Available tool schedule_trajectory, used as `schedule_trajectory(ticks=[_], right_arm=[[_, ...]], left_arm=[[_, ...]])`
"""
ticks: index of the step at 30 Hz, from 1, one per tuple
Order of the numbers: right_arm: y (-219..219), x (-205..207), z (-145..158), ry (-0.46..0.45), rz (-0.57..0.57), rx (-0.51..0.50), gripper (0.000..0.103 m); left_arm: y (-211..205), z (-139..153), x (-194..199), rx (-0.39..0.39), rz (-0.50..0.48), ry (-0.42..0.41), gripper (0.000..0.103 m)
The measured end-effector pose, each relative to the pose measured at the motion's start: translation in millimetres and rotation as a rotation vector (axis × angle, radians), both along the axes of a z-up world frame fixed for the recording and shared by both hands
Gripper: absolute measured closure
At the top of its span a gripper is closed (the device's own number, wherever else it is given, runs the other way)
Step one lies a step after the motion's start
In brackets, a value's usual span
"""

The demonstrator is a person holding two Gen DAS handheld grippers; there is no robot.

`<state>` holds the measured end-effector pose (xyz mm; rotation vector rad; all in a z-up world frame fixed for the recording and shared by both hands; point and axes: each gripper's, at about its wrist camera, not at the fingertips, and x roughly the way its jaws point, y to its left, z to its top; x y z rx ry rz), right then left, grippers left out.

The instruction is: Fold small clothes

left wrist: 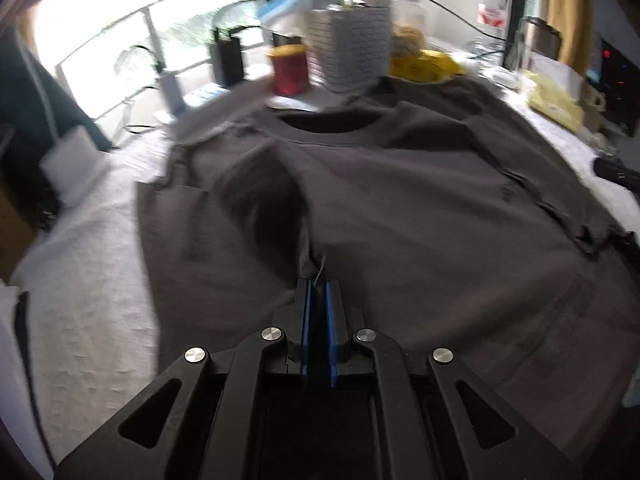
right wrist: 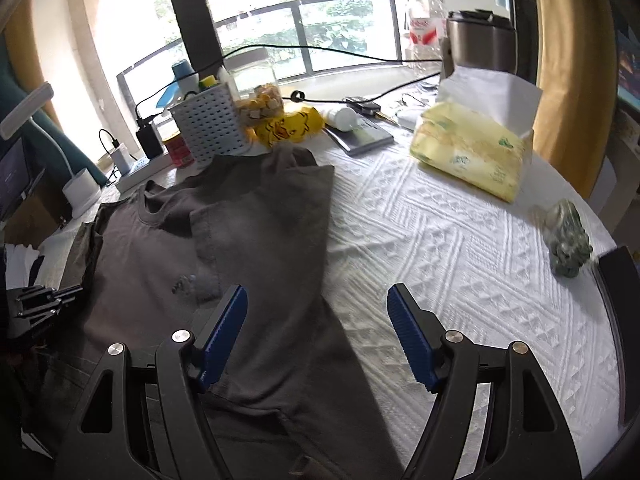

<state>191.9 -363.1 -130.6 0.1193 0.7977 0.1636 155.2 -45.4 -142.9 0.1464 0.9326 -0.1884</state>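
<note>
Left wrist view: left tongs (left wrist: 318, 286) clenched on a pinched ridge of the dark grey T-shirt (left wrist: 400, 208), blue pads (left wrist: 307, 312) nearly together with fabric bunched between them. Spread ahead of the tongs, collar at the far end, lying on the white textured surface (left wrist: 92, 280). Beyond the collar, a red jar with a yellow lid (left wrist: 289, 68) beside a white perforated basket (left wrist: 350, 48), blurred.

Right wrist view: right tongs (right wrist: 317, 306) released, pads wide apart, hovering over the shirt's edge where it meets the white cloth. T-shirt (right wrist: 224, 240) ahead and to the left, one side folded over onto the body. Ahead to the right, a yellow tissue pack (right wrist: 472, 152); far right, a green figurine (right wrist: 568, 244). At the far left edge, part of the left tongs (right wrist: 40, 300) above the shirt.
</note>
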Motion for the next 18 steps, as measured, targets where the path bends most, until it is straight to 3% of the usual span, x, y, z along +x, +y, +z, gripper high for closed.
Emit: schedule_trajectory(ticks=[1,3,5,7,12,18], right_arm=[[-1,0,-1,0.001,0.0,0.001,0.027],[-2,0,-2,0.001,-0.001,0.0,0.027],[-2,0,-3,0.003,-0.004,-0.005,0.027],[0,0,-4,0.006,0.002,-0.008,0.027],[6,-1,-10,0.034,0.017,-0.033,0.027],[19,-8,-22,0.084,0.052,-0.071,0.027]], left_arm=[[-3,3,-2,-0.011,-0.01,0.001,0.09],[-4,11,-4,-0.019,-0.014,-0.02,0.061],[-1,20,-3,-0.019,0.014,-0.057,0.052],[7,25,1,-0.019,0.051,-0.068,0.052],[22,12,-1,-0.018,0.079,-0.009,0.052],[32,1,-28,-0.158,0.076,0.069,0.052]])
